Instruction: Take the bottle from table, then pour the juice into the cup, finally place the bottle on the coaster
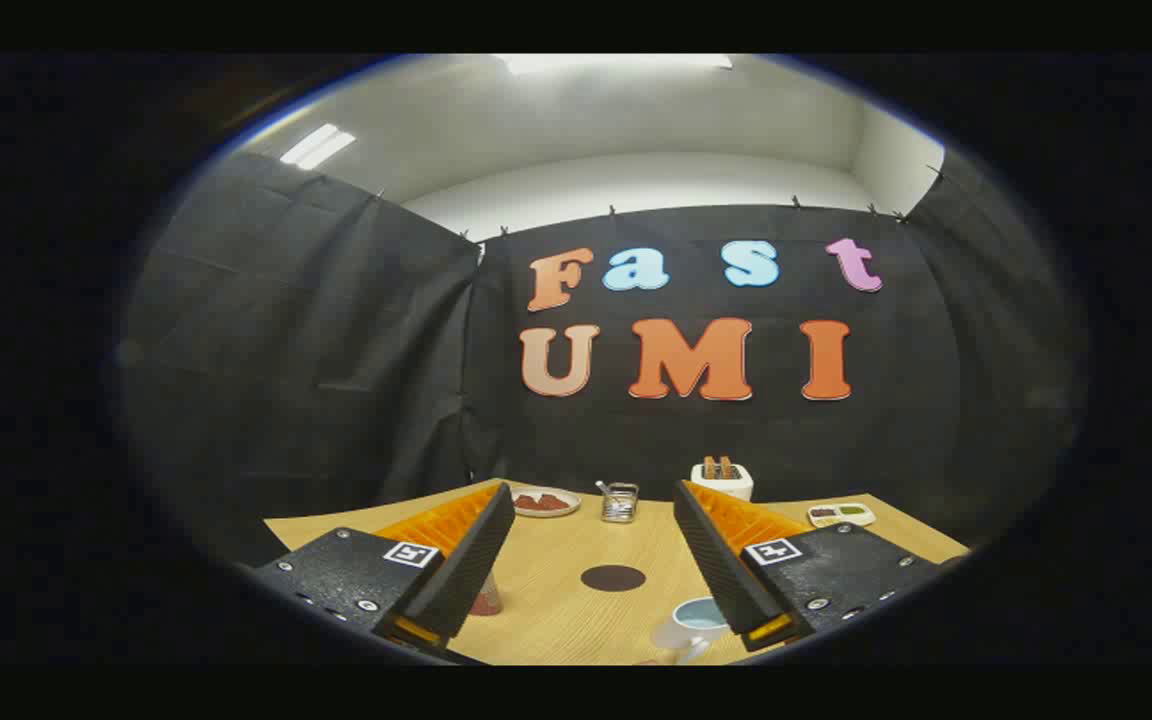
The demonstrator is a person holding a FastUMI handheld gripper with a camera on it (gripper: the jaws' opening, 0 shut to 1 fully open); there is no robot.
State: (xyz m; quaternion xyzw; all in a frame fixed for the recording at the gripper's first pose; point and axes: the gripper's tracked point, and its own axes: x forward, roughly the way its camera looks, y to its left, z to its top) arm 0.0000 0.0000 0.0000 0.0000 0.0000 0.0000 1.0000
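Black cloth hangs as the booth's wall on the far side and to the left, with a white wall and ceiling lights above it. Below it we see a pale wood-grain surface carrying everything.

From the view riding on the tool, we find its two fingers spread wide apart, released, with nothing between them; the fingertips point toward the far wall.

The bottle is mostly hidden behind the left finger: we make out just a clear, upright lower part with reddish contents, standing on the surface beside that finger. Its long axis seems vertical, but we cannot tell where its top is.

Between the fingers, further along the surface, lies a flat, dark round coaster, bare. Close to the right finger sits a white mug with a pale blue inside, upright, its mouth upward and its handle toward us. It stands apart from the coaster.

Beyond the fingers, near the far edge, we see a white plate with reddish food, a small clear glass container holding a metal utensil, a white toaster with two browned slices standing in it, and a small white tray with dark and green fillings.
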